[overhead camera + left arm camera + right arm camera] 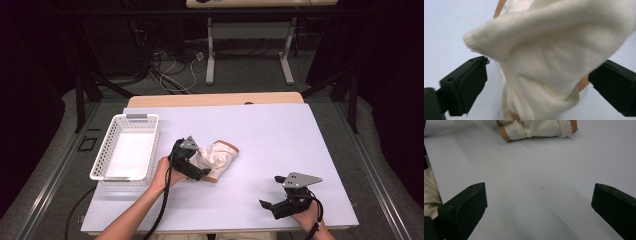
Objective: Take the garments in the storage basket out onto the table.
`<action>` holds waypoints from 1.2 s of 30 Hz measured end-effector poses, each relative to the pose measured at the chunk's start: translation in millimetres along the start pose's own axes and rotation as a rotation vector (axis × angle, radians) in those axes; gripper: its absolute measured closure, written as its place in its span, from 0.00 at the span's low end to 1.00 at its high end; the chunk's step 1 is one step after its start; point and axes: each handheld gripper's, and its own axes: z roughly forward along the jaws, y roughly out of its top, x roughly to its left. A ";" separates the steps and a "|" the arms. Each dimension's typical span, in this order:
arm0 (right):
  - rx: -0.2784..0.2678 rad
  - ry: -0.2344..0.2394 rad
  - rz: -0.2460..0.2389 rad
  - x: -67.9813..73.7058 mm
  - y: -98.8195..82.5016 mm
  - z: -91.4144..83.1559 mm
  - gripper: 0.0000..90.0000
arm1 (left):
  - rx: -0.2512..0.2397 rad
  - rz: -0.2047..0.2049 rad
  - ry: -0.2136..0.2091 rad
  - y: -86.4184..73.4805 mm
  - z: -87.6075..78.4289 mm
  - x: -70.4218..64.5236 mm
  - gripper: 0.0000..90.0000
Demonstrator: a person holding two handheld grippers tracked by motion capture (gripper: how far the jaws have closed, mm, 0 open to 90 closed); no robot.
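- We count one cream cloth point(216, 159) with tan edging, bunched up just left of the middle of the high view, lying on the pale tabletop point(280, 135).
- We count one white basket point(127, 148), at the left of the frame, near the cloth but apart from it.
- We count two grippers, one in each hand.
- The left gripper point(199, 172) sits at the cloth's left edge, its forearm coming up from the bottom of the frame and its jaws pointing right into the cloth.
- In the left gripper view its jaws stand wide with the cloth point(554, 62) between them; the pads do not squeeze it.
- The right gripper point(267, 205) lies low at the lower right of the high view, well apart from the cloth, jaws pointing left.
- In the right gripper view its jaws stand wide over bare tabletop, with the cloth point(536, 128) at the top of the frame.
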 end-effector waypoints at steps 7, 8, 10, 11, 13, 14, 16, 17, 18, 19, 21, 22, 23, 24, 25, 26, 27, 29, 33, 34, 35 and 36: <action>0.016 -0.004 0.022 -0.3 2.6 3.8 0.00 | -0.037 -0.025 0.044 -14.1 -11.5 1.2 0.00; 0.015 -0.006 0.017 -1.0 3.3 4.2 0.00 | -0.043 -0.030 0.043 -15.5 -13.1 1.1 0.00; 0.017 -0.010 0.025 -0.8 4.4 4.7 0.00 | -0.050 -0.036 0.053 -18.4 -16.0 -0.2 0.00; 0.017 -0.010 0.025 -0.8 4.4 4.7 0.00 | -0.050 -0.036 0.053 -18.4 -16.0 -0.2 0.00; 0.015 -0.009 0.025 -0.5 6.3 6.0 0.00 | -0.054 -0.035 0.062 -22.1 -20.2 -2.9 0.00; 0.015 -0.009 0.025 -0.5 6.3 6.0 0.00 | -0.054 -0.035 0.062 -22.1 -20.2 -2.9 0.00; 0.014 -0.001 0.020 0.2 9.3 7.7 0.00 | -0.062 -0.043 0.062 -25.4 -23.2 -4.3 0.00; 0.008 0.001 0.024 0.3 10.5 9.0 0.00 | -0.062 -0.043 0.062 -25.4 -23.2 -4.3 0.00; 0.003 0.003 0.021 0.4 11.8 10.3 0.00 | -0.069 -0.045 0.065 -26.8 -23.9 -4.2 0.00; 0.003 0.003 0.021 0.4 11.8 10.3 0.00 | -0.070 -0.048 0.064 -27.9 -24.6 -4.2 0.00; 0.010 0.006 0.023 1.5 15.8 14.4 0.00 | -0.073 -0.060 0.064 -31.7 -25.7 -5.0 0.00; 0.011 0.007 0.013 1.2 16.9 15.9 0.00 | -0.070 -0.059 0.064 -32.7 -26.3 -5.4 0.00; 0.011 0.002 0.008 1.6 18.0 17.3 0.00 | -0.074 -0.060 0.066 -33.8 -27.2 -6.3 0.00; 0.015 -0.002 0.001 1.9 19.2 18.5 0.00 | -0.071 -0.060 0.073 -34.9 -27.4 -7.5 0.00; 0.015 -0.002 0.001 1.9 19.2 18.5 0.00 | -0.071 -0.060 0.073 -34.9 -27.4 -7.5 0.00; 0.017 -0.008 -0.004 2.0 22.1 20.0 0.00 | -0.070 -0.053 0.078 -37.1 -28.0 -9.1 0.00; 0.017 -0.008 -0.004 2.0 22.1 20.0 0.00 | -0.070 -0.053 0.078 -37.1 -28.0 -9.1 0.00; 0.007 -0.007 -0.008 1.0 27.3 21.4 0.00 | -0.067 -0.053 0.077 -39.0 -27.5 -10.5 0.00; -0.002 -0.004 -0.003 -1.8 32.2 25.8 0.00 | -0.071 -0.053 0.081 -40.7 -26.9 -12.0 0.00; -0.002 -0.004 -0.003 -1.8 32.2 25.8 0.00 | -0.074 -0.057 0.077 -41.1 -27.4 -12.4 0.00; -0.002 -0.003 -0.006 -3.5 33.7 29.2 0.00 | -0.069 -0.054 0.076 -41.9 -27.9 -12.1 0.00; -0.002 -0.003 -0.006 -3.5 33.7 29.2 0.00 | -0.069 -0.054 0.076 -41.9 -27.9 -12.1 0.00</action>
